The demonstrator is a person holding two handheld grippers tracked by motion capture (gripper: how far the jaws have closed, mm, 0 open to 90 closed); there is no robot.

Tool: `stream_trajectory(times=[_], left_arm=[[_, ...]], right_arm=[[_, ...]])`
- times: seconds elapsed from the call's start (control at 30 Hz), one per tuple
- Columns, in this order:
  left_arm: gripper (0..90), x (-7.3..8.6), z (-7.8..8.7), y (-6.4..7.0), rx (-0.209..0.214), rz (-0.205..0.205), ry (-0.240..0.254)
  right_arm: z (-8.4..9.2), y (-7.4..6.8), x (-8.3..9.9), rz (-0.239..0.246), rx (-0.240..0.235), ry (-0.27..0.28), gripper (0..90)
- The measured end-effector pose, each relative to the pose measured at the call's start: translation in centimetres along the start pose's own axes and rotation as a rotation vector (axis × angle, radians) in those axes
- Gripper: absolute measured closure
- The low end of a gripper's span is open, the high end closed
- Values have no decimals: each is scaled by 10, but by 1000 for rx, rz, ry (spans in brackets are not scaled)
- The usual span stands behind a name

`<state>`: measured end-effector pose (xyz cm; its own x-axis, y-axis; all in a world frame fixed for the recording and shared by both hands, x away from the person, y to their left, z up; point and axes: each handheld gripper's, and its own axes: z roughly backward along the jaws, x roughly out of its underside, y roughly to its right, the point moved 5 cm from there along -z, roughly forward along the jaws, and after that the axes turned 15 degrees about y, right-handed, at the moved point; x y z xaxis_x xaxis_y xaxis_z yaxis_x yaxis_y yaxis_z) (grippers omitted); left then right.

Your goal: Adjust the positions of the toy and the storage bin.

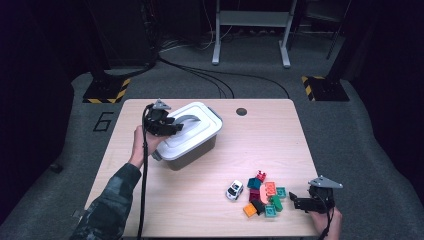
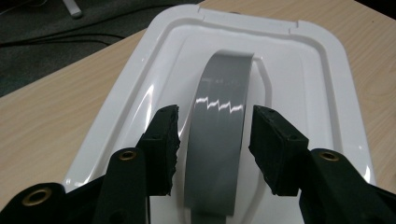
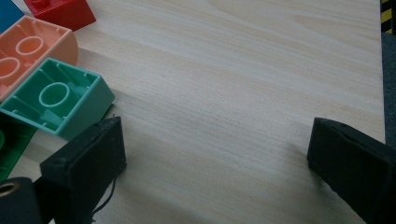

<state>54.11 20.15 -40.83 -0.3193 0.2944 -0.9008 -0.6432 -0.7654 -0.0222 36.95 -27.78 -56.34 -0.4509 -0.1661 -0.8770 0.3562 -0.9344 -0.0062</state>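
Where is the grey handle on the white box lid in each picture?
High view: the grey handle arches over the white lid, left of middle, at the left claw.
Left gripper view: centre, between the pads, with gaps either side.
Right gripper view: not in it.
Shared landmark: the wooden table.

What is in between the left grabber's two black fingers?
The grey handle of the white box lid runs between the left gripper's jaws. The left gripper view shows small gaps on both sides, so the pads are not pressing it.
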Motion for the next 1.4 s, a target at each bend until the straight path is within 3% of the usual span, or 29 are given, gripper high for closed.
stream_trajectory(times=[0.2, 0.27, 0.47, 0.83, 1.4], left_arm=[[623, -8, -13, 4, 3, -39, -17], [632, -9, -13, 5, 3, -60, -24], [661, -8, -11, 11, 20, -72, -34], [672, -8, -10, 20, 23, -63, -22], [671, -7, -10, 39, 51, -11, -12]], right_arm=[[0, 0, 0, -1, 0, -1, 35], [0, 0, 0, -1, 0, 0, 36], [0, 1, 0, 5, -2, 2, 36], [0, 0, 0, 3, -1, 2, 37], [0, 0, 0, 2, 0, 1, 38]])
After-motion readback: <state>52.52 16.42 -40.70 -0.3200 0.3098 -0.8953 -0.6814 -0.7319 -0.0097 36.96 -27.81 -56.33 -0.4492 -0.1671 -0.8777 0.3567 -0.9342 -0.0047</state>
